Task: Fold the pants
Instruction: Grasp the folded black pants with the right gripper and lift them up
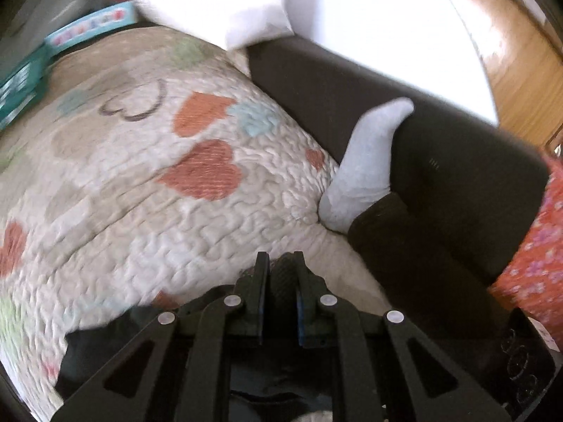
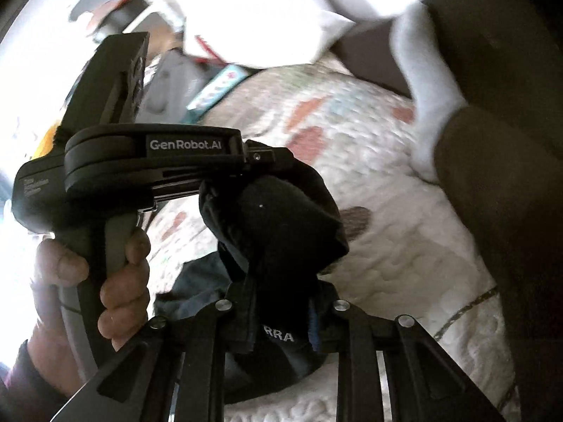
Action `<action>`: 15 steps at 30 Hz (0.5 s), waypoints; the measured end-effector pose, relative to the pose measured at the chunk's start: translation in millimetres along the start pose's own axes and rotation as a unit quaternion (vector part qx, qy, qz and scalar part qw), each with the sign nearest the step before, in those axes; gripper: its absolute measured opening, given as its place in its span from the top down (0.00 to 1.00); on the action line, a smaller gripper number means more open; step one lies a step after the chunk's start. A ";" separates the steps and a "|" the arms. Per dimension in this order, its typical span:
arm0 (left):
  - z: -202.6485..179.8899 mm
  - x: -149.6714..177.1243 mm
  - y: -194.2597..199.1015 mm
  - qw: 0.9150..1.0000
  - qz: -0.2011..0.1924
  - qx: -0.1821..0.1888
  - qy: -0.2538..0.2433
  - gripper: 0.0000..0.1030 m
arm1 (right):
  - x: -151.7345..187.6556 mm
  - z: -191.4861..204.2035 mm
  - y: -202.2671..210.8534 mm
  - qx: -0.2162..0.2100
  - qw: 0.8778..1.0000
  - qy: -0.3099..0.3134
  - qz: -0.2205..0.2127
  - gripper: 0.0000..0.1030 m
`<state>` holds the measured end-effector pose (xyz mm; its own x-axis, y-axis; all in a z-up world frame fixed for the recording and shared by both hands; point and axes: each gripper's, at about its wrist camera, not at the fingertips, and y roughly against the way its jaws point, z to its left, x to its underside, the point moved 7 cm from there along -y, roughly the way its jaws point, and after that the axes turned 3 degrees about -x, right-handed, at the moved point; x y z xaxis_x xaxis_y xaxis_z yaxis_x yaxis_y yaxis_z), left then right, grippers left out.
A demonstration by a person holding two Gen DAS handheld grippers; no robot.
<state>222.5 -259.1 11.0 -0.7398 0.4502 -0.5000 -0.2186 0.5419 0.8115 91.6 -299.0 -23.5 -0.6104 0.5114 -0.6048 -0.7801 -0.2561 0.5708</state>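
Observation:
The pants are dark navy fabric. In the right wrist view a bunched fold of them (image 2: 281, 225) is pinched by my right gripper (image 2: 281, 302), with white lettering low on the cloth. The left gripper's body (image 2: 155, 154), held by a hand, reaches in from the left and meets the same bunch. In the left wrist view my left gripper (image 1: 280, 263) has its jaws nearly together on dark fabric (image 1: 281, 281); more dark cloth (image 1: 105, 337) hangs below it. Both are held above a quilted heart-print bedspread (image 1: 140, 176).
A person's foot in a white sock (image 1: 366, 165) with a dark trouser leg rests at the quilt's right edge, against a dark bed frame (image 1: 422, 105). A white pillow (image 1: 246, 0) and teal box (image 1: 70, 31) lie beyond. Wooden floor (image 1: 520, 70) is at the right.

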 end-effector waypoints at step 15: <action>138.3 104.9 103.0 0.973 -0.099 0.028 0.209 0.88 | 64.5 140.4 -23.5 -0.059 0.971 0.219 0.077 0.78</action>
<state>210.3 -57.9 0.3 -0.8835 0.0128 -0.4683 -0.3558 0.6318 0.6886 89.9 -144.9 2.1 -0.7001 0.0678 -0.7108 -0.6698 -0.4075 0.6207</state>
